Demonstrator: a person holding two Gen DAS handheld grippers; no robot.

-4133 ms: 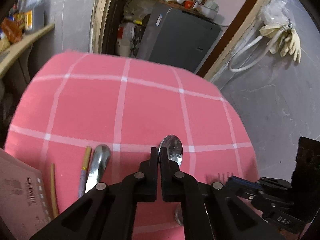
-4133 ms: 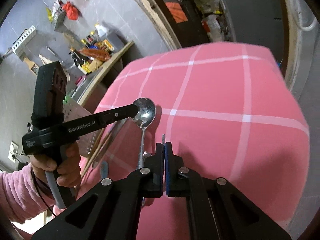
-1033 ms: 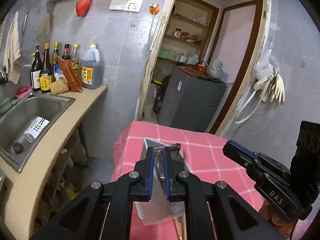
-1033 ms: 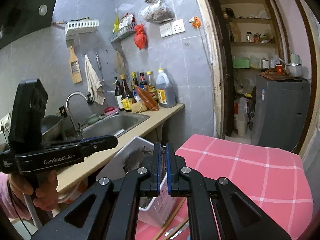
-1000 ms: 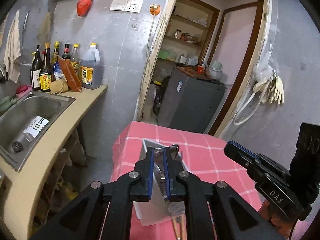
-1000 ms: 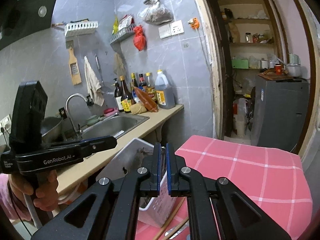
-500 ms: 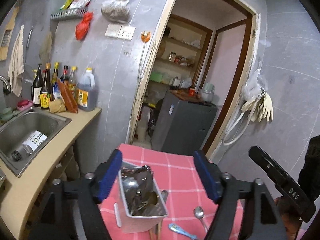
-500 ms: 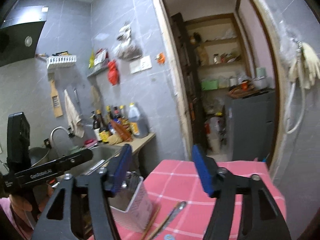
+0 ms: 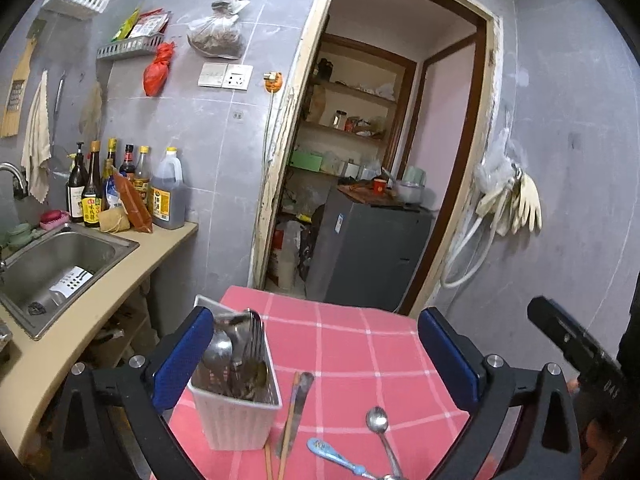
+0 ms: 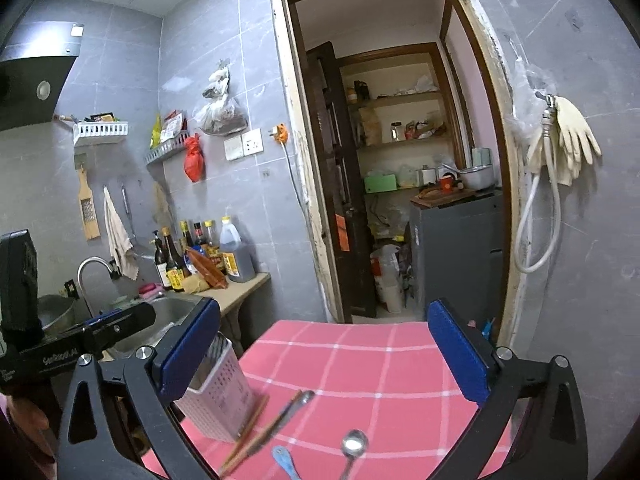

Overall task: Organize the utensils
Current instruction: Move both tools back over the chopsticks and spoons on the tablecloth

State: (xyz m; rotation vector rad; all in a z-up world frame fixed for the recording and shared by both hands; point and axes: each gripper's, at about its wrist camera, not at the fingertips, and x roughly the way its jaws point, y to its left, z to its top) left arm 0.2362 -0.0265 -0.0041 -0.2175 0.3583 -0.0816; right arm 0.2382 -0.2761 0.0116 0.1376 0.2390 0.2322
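Observation:
A white slotted utensil holder (image 9: 234, 408) stands at the left of the pink checked table (image 9: 360, 344), holding several metal spoons and forks (image 9: 236, 348). Beside it lie chopsticks (image 9: 290, 412), a blue-handled utensil (image 9: 334, 456) and a metal spoon (image 9: 378, 420). My left gripper (image 9: 320, 360) is open, empty, raised above the table. My right gripper (image 10: 324, 354) is open and empty too. The right wrist view shows the holder (image 10: 218, 396), chopsticks (image 10: 268, 424), blue utensil (image 10: 284, 460) and spoon (image 10: 354, 444).
A counter with a steel sink (image 9: 52, 264) and several sauce bottles (image 9: 120, 188) runs along the left. A doorway behind the table opens to a grey cabinet (image 9: 372, 248) and shelves. Gloves and a hose (image 9: 508, 204) hang on the right wall.
Both grippers went from shut to wide open and pulled up and back from the table. The spoon once in my left gripper is no longer held.

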